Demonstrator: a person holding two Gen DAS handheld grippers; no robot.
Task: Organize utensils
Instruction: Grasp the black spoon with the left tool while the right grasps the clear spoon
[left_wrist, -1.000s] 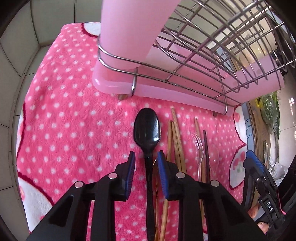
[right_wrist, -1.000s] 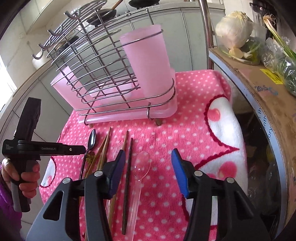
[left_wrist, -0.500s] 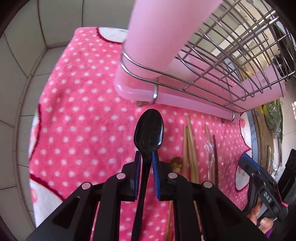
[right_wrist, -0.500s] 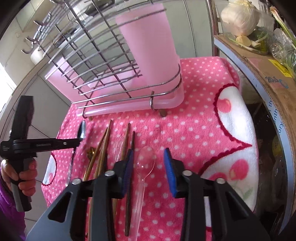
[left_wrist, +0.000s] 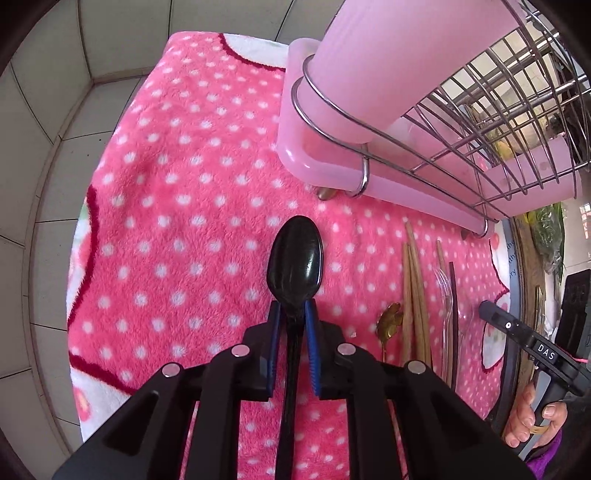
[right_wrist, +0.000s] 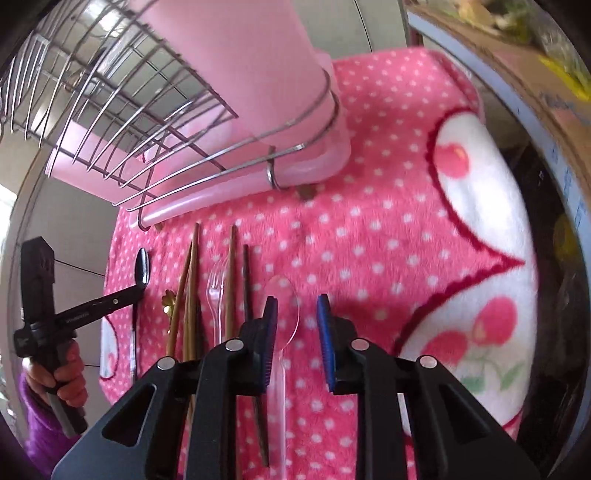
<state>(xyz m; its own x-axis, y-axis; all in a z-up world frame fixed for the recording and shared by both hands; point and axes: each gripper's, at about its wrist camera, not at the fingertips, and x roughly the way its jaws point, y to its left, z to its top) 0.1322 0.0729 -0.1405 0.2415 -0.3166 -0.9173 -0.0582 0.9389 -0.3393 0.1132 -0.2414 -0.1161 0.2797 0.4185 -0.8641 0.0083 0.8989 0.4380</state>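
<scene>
Left hand-held gripper (left_wrist: 292, 325) clamps black spoon (left_wrist: 295, 264) beside chopsticks (left_wrist: 413, 291); right hand-held gripper (right_wrist: 297, 325), jaws apart, straddles clear spoon (right_wrist: 286, 314).

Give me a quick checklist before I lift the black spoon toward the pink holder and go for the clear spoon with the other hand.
1. Left gripper shut on black spoon: ok.
2. Grip at the spoon's neck, bowl pointing forward: ok.
3. Spoon clear of the towel: cannot tell.
4. Pink cup opening in view: not ok, its top is out of frame.
5. Right gripper open over clear spoon: ok.
6. Dark chopstick outside the right jaws: cannot tell.
</scene>
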